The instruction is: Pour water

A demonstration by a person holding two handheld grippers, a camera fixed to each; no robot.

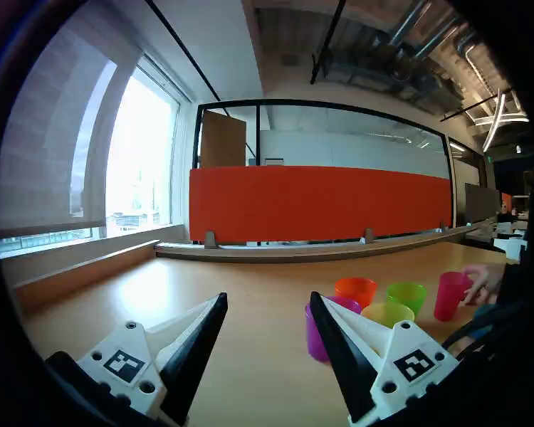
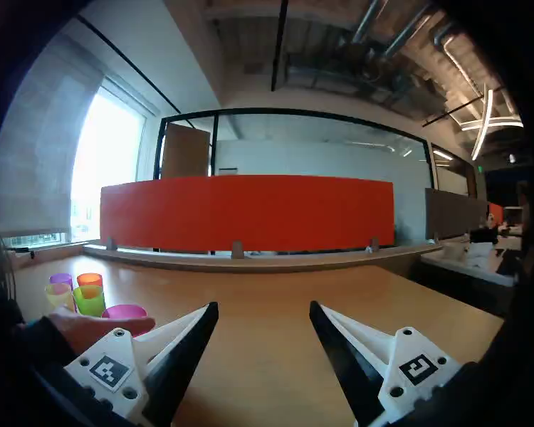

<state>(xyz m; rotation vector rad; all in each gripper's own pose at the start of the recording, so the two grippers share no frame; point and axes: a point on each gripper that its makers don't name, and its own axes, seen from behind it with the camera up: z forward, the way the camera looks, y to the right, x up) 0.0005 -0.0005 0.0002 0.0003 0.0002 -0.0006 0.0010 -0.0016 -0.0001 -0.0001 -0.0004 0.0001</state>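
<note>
Five plastic cups stand grouped on the pale wooden table (image 1: 160, 285), ahead and to the right of the left claw (image 1: 268, 297), whose fingers are spread apart around nothing. A purple cup (image 1: 315, 336) is partly hidden behind its right finger. Beyond are an orange cup (image 1: 355, 290), a yellow cup (image 1: 386, 313), a green cup (image 1: 406, 295) and, farthest right, a pink cup (image 1: 451, 295) touched by a person's hand (image 1: 484, 281). No cup's inside shows, so contents cannot be told. The right claw (image 2: 263, 306) is likewise spread and empty, the cups low to its left.
</note>
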